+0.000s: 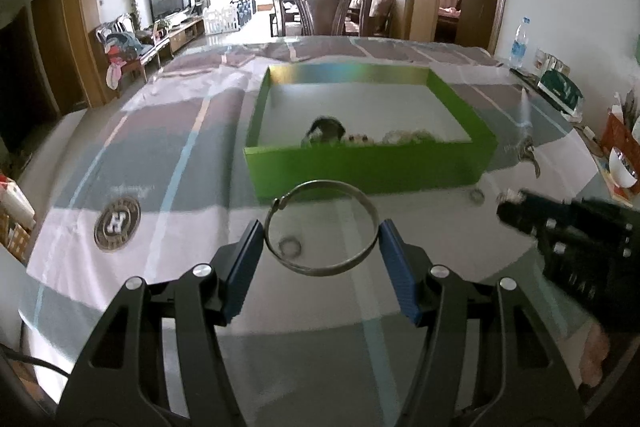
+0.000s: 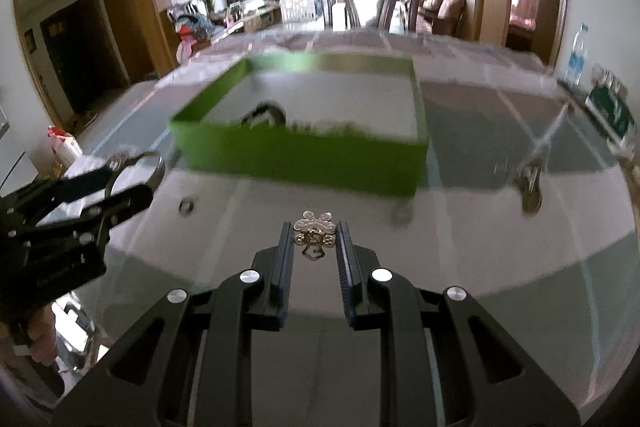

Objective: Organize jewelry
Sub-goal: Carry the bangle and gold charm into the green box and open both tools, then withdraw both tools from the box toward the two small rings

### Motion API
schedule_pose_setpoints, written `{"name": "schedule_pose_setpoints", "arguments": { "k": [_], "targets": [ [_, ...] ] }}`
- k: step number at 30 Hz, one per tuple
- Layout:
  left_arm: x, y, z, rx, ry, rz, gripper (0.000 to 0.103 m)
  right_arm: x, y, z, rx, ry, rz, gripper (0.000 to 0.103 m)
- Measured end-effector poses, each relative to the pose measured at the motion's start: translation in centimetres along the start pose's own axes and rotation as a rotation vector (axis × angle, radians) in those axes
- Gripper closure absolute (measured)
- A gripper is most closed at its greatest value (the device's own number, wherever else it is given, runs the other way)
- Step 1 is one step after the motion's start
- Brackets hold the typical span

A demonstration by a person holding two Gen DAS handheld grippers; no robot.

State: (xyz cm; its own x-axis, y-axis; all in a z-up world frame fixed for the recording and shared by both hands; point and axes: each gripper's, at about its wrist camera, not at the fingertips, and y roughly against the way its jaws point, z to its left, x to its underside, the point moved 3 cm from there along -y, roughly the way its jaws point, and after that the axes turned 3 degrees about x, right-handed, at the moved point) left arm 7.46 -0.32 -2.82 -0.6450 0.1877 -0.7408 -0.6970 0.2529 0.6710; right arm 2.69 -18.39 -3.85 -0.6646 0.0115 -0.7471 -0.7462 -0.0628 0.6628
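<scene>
Left gripper (image 1: 322, 241) clamps a silver bangle (image 1: 322, 227) across its width, held above the table. Right gripper (image 2: 313, 241) pinches a flower-shaped pearl brooch (image 2: 315, 227). Green box (image 1: 368, 169) just beyond; 1 small ring (image 2: 186, 205) lies on the glass near it.

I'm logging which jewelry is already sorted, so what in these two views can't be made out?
- Pieces inside the green box: left wrist view, the near wall hides their lower parts.
- The same pieces: right wrist view, motion blur smears them.
- Small ring on the table: right wrist view, too small for detail.
- Metal piece at right: blurred, type unclear.
</scene>
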Motion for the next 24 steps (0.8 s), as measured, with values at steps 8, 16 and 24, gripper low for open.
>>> {"name": "schedule_pose_setpoints", "arguments": {
  "k": [8, 16, 24],
  "targets": [
    [-8.8, -3.4, 1.9, -0.027, -0.003, -0.076, 0.043, -9.9, -4.1, -2.2, -0.027, -0.048, -0.085, 0.082],
    [-11.8, -14.3, 4.5, -0.053, 0.054, 0.108, 0.043, -11.5, -14.9, -4.4, 0.015, -0.124, 0.132, 0.082],
    [-12.6, -12.7, 5.2, -0.025, 0.077, 0.062, 0.033, -11.2, -11.2, -4.9, -0.029, -0.129, 0.059, 0.051]
  ]
}}
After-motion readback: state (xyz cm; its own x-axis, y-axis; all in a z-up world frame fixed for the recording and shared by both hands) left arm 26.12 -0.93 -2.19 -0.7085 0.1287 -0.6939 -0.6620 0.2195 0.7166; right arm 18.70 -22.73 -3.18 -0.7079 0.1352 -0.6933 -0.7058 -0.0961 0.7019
